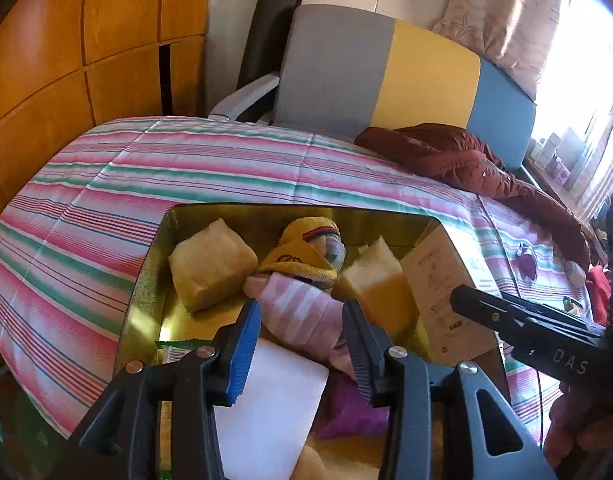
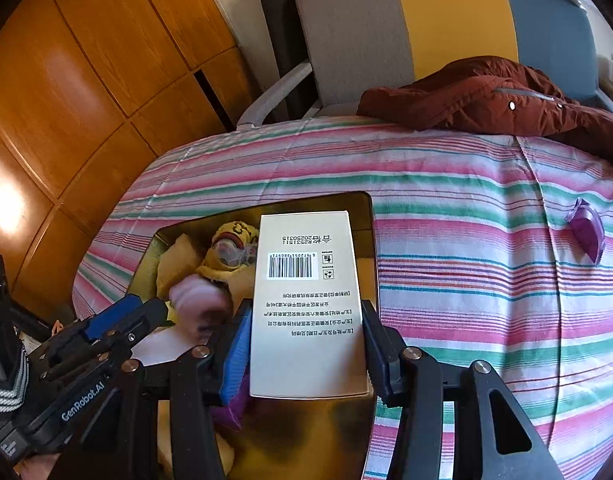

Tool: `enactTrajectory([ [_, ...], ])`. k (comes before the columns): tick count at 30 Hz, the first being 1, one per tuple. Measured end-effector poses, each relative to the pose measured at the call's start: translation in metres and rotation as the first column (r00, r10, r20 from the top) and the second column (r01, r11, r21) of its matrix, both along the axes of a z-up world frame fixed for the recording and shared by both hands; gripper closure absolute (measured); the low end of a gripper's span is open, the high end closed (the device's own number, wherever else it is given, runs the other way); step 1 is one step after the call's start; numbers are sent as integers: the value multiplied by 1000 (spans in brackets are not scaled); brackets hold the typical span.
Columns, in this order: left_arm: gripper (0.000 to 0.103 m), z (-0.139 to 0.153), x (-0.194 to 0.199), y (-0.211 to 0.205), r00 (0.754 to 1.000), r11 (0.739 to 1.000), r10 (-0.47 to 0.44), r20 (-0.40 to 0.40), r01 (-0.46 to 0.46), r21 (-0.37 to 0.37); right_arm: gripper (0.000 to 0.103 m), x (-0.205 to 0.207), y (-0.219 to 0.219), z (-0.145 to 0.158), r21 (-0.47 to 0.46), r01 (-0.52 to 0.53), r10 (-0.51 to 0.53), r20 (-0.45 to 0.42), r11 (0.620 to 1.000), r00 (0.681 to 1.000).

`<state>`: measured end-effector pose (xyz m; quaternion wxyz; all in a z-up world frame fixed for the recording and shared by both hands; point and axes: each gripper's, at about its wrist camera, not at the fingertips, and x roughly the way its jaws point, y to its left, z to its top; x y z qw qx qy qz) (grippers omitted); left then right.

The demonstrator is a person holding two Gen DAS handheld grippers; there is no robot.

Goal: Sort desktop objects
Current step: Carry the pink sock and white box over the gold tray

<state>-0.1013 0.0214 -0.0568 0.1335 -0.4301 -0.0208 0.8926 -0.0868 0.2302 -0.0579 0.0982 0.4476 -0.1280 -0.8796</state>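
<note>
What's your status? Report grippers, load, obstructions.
Right gripper shut on barcode box over gold tin. Left gripper open around pink sock. Tin crowded.

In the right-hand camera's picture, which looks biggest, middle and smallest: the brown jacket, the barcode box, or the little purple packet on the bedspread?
1. Brown jacket
2. Barcode box, though it sits nearest the camera, so the top two are unsure
3. Purple packet, clearly smallest

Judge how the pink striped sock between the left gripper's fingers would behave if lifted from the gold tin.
The pink striped sock is bunched and creased, so it would probably droop and stretch rather than hold shape. It looks light. Its knit should grip the left gripper and its ribbed pads well, though it may drag the yellow sock.
</note>
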Motion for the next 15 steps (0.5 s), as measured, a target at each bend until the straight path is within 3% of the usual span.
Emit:
enactTrajectory([
  [15,55,5,14,-1,1000,1000,1,-4,-1,17,50,-1,4,-12,-29,12,-11,34,1000,999],
])
